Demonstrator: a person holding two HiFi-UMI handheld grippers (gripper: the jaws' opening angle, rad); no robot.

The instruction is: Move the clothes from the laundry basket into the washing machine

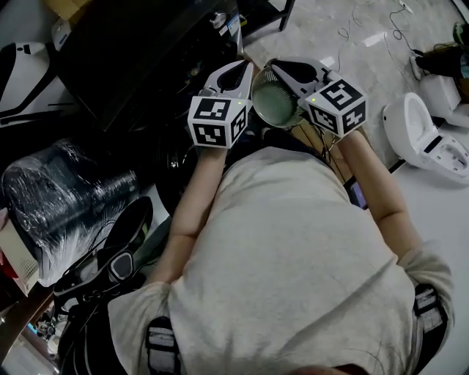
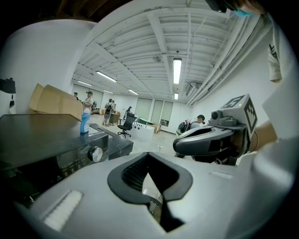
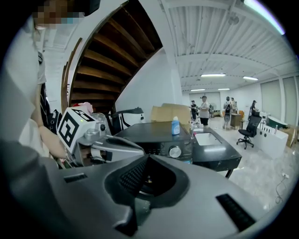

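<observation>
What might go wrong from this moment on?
1. Left claw and right claw are shut and empty; reaching for the round basket like that may only shove it.
2. The blue bottle on the washing machine might get knocked during loading.
3. Loose floor cables could snag feet.

Beige T-shirt [image 1: 293, 249] — grey left claw [image 1: 240, 69], right claw [image 1: 278, 67], black-white cubes [image 1: 216, 121].

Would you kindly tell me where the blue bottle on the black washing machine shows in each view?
Head view: I cannot make it out there.
Left gripper view: the blue bottle stands left of centre, on top of the black washing machine.
Right gripper view: it stands just right of centre, on that same top.
Shared landmark: the machine's silver knob, below the bottle in both gripper views.
</observation>
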